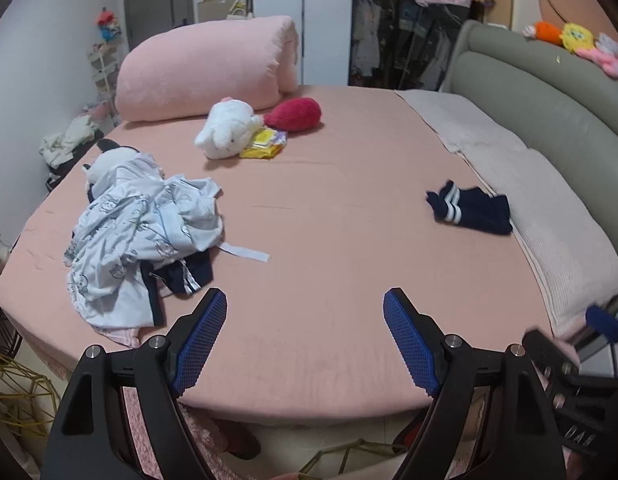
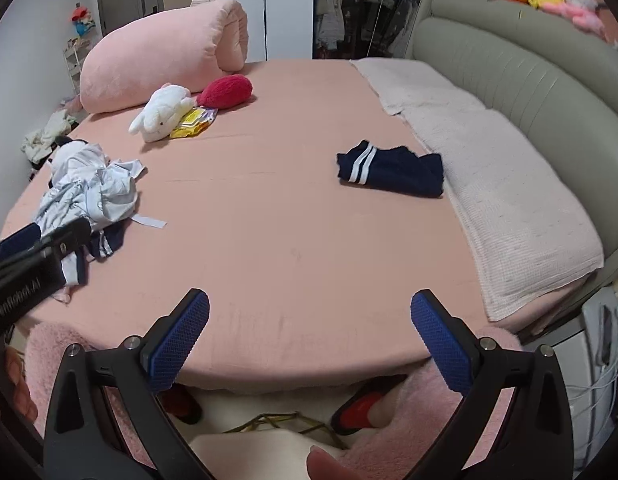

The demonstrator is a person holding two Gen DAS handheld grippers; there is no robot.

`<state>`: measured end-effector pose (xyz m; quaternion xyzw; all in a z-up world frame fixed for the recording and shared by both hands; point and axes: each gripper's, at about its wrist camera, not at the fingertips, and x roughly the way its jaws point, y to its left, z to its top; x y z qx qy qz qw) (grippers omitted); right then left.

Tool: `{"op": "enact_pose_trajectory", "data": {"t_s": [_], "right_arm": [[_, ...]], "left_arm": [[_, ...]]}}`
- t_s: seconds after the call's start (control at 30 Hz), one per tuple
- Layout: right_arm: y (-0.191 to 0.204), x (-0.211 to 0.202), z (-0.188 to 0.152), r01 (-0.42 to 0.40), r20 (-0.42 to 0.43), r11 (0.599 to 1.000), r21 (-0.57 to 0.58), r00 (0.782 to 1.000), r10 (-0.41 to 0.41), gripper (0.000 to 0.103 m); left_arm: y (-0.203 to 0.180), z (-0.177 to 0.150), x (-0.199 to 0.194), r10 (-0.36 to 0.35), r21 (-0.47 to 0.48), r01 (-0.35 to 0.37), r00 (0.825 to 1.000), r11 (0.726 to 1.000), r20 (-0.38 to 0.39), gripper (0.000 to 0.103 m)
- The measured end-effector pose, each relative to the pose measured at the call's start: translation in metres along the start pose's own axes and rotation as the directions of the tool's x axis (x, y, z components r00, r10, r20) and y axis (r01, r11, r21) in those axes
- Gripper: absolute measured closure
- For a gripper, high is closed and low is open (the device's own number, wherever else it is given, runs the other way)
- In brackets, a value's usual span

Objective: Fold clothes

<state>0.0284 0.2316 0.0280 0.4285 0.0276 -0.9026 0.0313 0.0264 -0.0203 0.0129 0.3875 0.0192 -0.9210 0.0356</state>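
Note:
A crumpled pile of pale blue printed clothes (image 1: 137, 236) with a navy piece underneath lies on the left of the pink bed (image 1: 329, 208); the pile of clothes (image 2: 89, 196) also shows in the right wrist view. A folded navy garment with white stripes (image 1: 473, 208) rests at the right beside the beige blanket, and the navy garment (image 2: 393, 174) lies well ahead of my right gripper. My left gripper (image 1: 305, 308) hangs open over the bed's near edge, nothing between its blue pads. My right gripper (image 2: 309, 308) is likewise open and holds nothing. The left gripper's body (image 2: 33, 264) shows at the left.
A rolled pink quilt (image 1: 205, 68), white plush toy (image 1: 227, 130), red cushion (image 1: 297, 114) and yellow packet (image 1: 265, 146) sit at the bed's far side. A beige blanket (image 2: 493, 184) lines the grey headboard (image 2: 521, 76). Slippers (image 2: 369, 404) and gold wire frames lie on the floor below.

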Motion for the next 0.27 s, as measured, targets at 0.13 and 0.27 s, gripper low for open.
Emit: {"op": "enact_pose_trajectory", "data": {"t_s": [0.13,0.27], "right_arm": [[-0.006,-0.003,0.004,-0.009,0.011,1.000,0.008,1.000,0.009,0.001],[-0.010,-0.002,0.007,-0.019,0.015,1.000,0.004,1.000,0.019,0.001]], "left_arm": [[-0.006,-0.006,0.002,-0.043,0.005,0.043,0.999,0.999,-0.026,0.020],[-0.013,-0.008,0.001,-0.058,0.030,0.058,0.998,0.998,-0.011,0.020]]}}
